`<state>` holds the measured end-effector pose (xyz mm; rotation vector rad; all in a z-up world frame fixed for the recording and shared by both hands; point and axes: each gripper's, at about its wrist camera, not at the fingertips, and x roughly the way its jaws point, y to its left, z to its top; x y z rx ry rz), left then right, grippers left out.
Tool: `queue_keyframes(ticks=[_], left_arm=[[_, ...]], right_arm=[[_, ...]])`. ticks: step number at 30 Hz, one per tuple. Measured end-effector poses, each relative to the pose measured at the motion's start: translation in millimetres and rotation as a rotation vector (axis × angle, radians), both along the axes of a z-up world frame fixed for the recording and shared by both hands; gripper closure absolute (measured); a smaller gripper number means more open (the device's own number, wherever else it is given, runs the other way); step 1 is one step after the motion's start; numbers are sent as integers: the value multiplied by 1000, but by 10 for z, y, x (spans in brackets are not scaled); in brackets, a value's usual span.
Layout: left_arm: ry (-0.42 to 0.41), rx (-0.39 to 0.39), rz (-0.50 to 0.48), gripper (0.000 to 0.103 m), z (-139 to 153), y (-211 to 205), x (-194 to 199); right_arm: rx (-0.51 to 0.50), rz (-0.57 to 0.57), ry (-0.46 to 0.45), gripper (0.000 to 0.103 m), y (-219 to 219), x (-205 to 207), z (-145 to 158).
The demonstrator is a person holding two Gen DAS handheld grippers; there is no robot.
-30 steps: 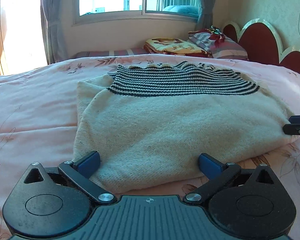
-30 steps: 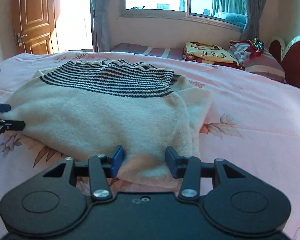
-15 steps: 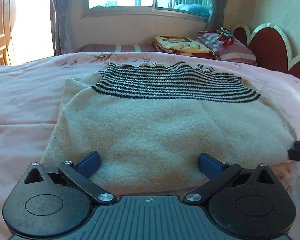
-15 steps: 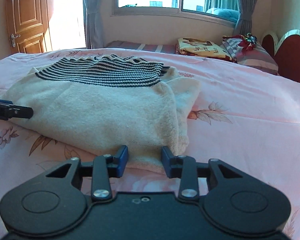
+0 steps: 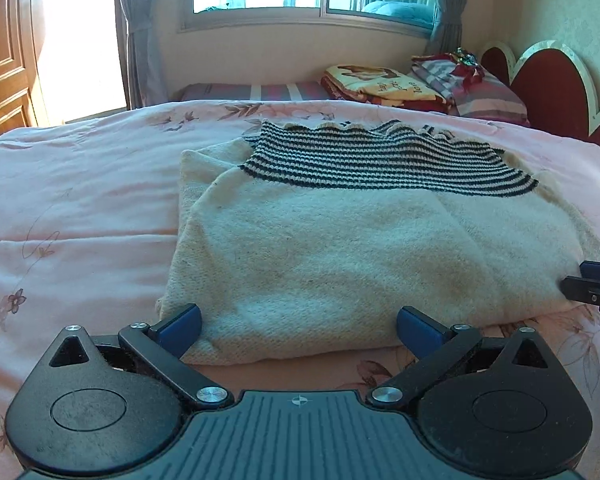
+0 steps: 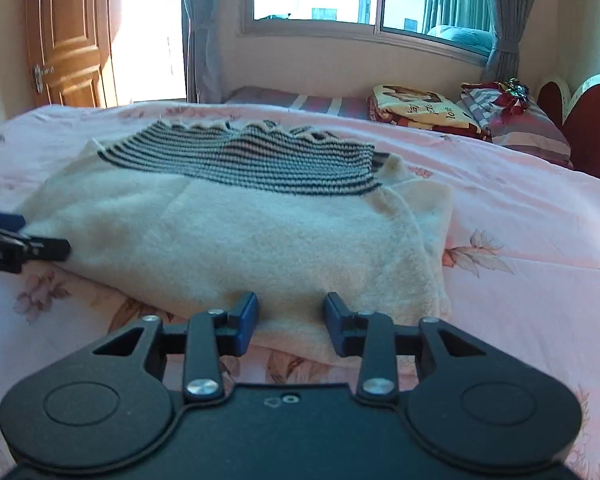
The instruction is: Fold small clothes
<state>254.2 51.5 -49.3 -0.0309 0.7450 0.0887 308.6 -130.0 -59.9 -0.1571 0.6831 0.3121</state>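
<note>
We have the cream sweater point(image 5: 340, 256) with its striped band lying partly folded in the middle of the pink bedsheet point(image 5: 80, 208), its near edge towards us. Our left gripper point(image 5: 298, 322) stands wide apart at the near-left part of that edge. Our right gripper point(image 6: 290, 316) is apart more narrowly at the near-right corner, probably so that both can pinch the edge and fold it away evenly.

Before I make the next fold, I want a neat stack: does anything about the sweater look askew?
Yes. The cream sweater is not squared up: at its right side lower layers stick out past the top layer, and the striped band runs slightly slanted. Both grippers sit open at the near edge.
</note>
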Motion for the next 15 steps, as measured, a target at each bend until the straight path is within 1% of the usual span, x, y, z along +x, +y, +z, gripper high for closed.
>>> queue_keyframes(ticks=[2,4,5,7,9,11,12,13,14,15], left_arm=[[-21,-21,24,0,82,61,-113],[-31,-70,59,0,125,146,-215],[-35,-109,83,0,134,199,-266],[-40,-199,122,0,127,269,-348],[-47,-256,146,0,92,300,-388],[-38,-277,157,1,37,314,-374],[-36,-286,164,6,11,324,-358],[-28,-302,173,28,-19,337,-351],[-16,-324,184,40,-44,358,-351],[-11,-348,193,40,-71,384,-340]], right_arm=[[46,-11,5,66,-66,-12,84],[80,-21,1,67,-124,-32,135],[87,-23,1,67,-134,-38,148],[100,-25,4,78,-134,-45,155],[119,-22,14,81,-108,-45,148],[130,-17,12,84,-68,-45,149],[134,-13,13,84,-44,-42,153],[138,-10,13,84,-25,-40,157],[142,-7,11,84,-2,-41,163],[144,-4,10,84,13,-40,169]])
